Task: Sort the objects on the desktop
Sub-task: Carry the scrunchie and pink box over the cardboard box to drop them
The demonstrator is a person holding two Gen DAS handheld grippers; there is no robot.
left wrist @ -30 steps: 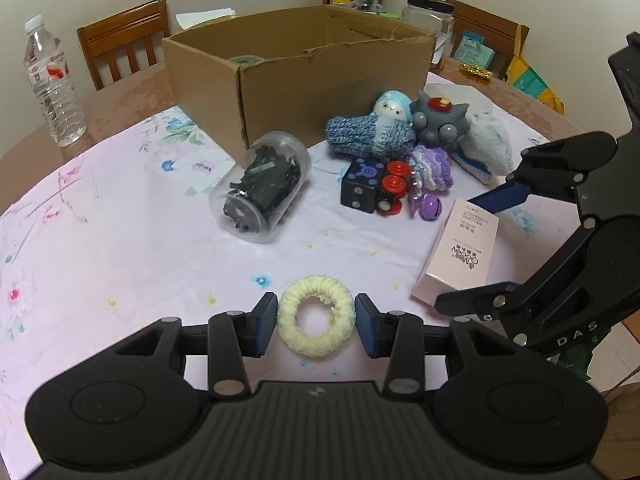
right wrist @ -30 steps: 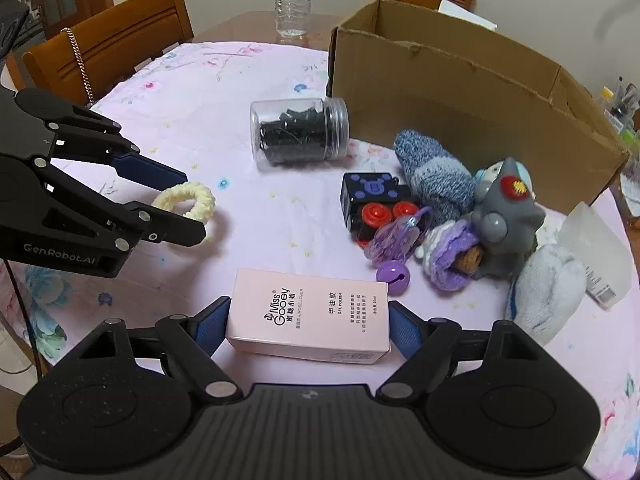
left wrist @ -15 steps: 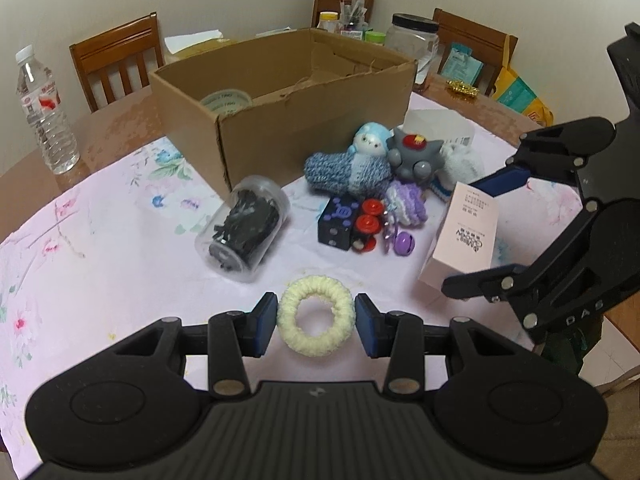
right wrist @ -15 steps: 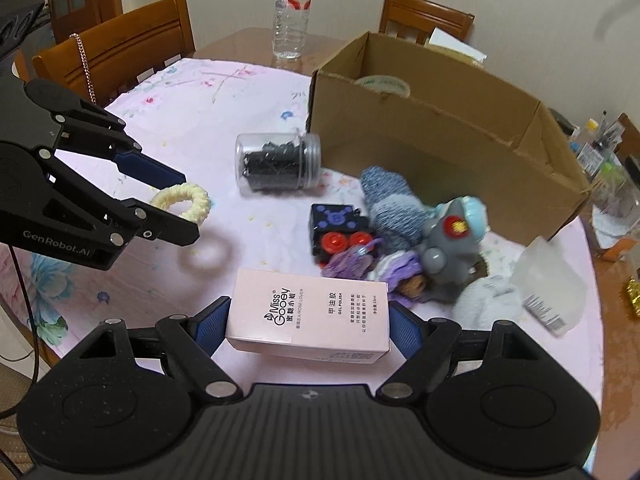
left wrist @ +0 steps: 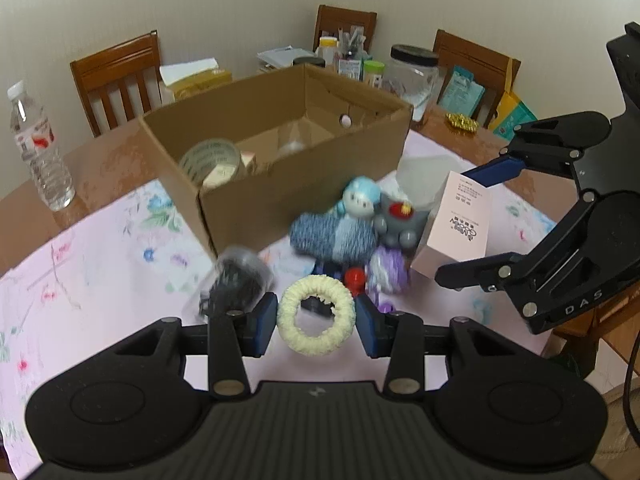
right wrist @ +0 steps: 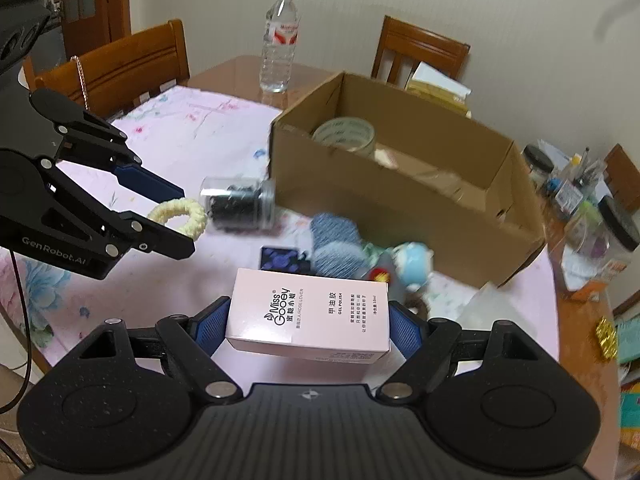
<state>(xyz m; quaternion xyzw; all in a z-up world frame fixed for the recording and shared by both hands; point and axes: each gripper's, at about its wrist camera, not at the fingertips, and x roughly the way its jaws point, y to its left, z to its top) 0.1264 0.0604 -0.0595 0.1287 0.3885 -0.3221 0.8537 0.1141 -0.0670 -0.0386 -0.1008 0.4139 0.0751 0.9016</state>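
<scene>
Pads of the left hand-held gripper [left wrist: 316,319] are clamped on a cream yarn ring [left wrist: 316,314], held off the bench [left wrist: 100,272] on the near side of the cardboard box [left wrist: 304,196]. A pink gel-polish carton [right wrist: 308,316] is gripped by its ends in the right hand-held gripper [right wrist: 308,326], also short of the box. A clear jar of black clips [right wrist: 240,206] and a heap of knitted toys [left wrist: 340,232] are seen lying against the box's near wall. A tape roll [left wrist: 210,160] is seen inside the box, and a water bottle [right wrist: 279,40] beyond it.
</scene>
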